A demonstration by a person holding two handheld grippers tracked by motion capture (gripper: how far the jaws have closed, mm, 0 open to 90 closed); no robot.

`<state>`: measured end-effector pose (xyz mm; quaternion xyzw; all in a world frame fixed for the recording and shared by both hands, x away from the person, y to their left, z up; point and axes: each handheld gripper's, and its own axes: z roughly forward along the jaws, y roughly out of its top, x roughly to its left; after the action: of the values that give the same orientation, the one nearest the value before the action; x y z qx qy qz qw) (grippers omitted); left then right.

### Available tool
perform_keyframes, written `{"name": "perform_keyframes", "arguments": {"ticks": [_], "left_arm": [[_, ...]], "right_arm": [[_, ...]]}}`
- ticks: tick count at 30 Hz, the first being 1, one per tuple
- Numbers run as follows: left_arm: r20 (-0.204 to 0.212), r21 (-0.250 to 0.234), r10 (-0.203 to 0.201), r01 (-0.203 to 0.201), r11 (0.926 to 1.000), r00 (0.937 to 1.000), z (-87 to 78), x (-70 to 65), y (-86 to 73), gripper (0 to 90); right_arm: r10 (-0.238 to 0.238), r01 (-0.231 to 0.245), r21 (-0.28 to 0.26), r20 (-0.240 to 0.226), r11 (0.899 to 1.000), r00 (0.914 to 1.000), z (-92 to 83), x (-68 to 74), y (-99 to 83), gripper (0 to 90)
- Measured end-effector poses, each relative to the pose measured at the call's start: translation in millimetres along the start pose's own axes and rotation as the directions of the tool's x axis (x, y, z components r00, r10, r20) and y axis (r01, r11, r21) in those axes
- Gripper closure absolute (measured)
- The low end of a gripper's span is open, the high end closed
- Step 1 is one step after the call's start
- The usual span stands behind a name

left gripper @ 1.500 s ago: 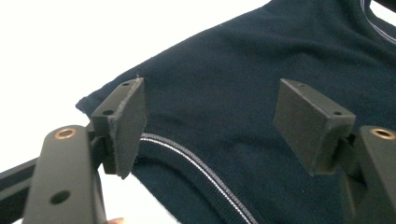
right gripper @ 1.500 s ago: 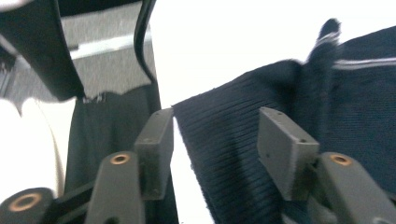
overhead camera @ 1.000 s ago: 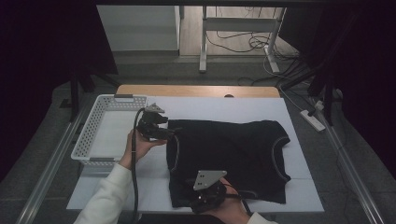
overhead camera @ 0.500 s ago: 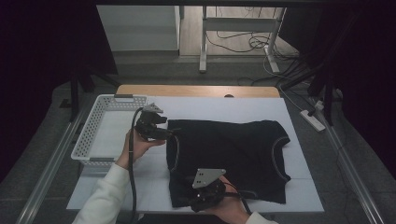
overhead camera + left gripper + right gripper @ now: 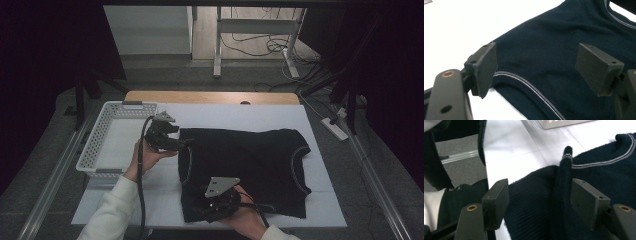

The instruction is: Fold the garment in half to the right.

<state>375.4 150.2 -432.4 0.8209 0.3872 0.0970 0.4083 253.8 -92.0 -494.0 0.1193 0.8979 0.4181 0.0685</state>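
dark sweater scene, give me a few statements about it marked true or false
1. The dark sweater lies spread on the white table cover. True.
2. The left gripper is clamped shut on the sweater. False: its jaws stand open over the fabric.
3. The white basket sits left of the sweater. True.
4. The sweater lies inside the basket. False: it lies beside it, on the cover.
5. The right gripper has its jaws open around a raised fold. True.

Dim surroundings, bright table, sharp focus
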Motion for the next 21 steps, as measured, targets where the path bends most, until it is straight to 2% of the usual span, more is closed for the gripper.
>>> {"name": "perform_keyframes", "arguments": {"ticks": [8,12,14,15,16,18,19,21], "left_arm": [[0.004,0.005,0.004,-0.004,1.0,1.0,0.9,-0.1,-0.2,19.1],[0.004,0.006,0.005,-0.005,1.0,1.0,0.7,-0.1,-0.4,19.0],[0.004,0.005,0.005,-0.005,1.0,1.0,0.4,-0.3,-0.5,19.0],[0.005,0.005,0.006,-0.006,1.0,1.0,0.2,-0.3,-0.6,18.9],[0.005,0.006,0.006,-0.006,1.0,1.0,0.0,-0.2,-0.7,18.9],[0.006,0.007,0.007,-0.007,1.0,1.0,-0.1,-0.1,-1.0,18.9],[0.006,0.009,0.007,-0.007,0.9999,1.0,-0.1,0.1,-1.3,18.8],[0.006,0.01,0.007,-0.007,0.9999,1.0,-0.2,0.3,-1.4,18.8]], "right_arm": [[0.003,-0.003,0.029,0.026,1.0,0.9996,11.4,-9.9,2.5,31.9],[0.003,-0.005,0.048,0.046,0.999,0.999,17.9,-16.7,3.5,36.6],[-0.001,-0.002,0.059,0.039,0.998,0.9992,20.8,-20.0,3.7,44.3],[0.002,-0.006,0.087,0.048,0.996,0.9988,23.9,-22.1,3.6,56.0],[0.002,-0.006,0.087,0.048,0.996,0.9988,23.9,-22.1,3.6,56.0],[0.003,-0.006,0.117,0.023,0.993,0.9997,26.9,-23.5,2.5,67.0],[-0.016,0.013,0.153,0.022,0.988,0.9996,29.6,-21.7,1.5,82.5],[-0.028,0.024,0.165,0.021,0.986,0.9994,30.3,-20.7,0.9,85.0]]}}
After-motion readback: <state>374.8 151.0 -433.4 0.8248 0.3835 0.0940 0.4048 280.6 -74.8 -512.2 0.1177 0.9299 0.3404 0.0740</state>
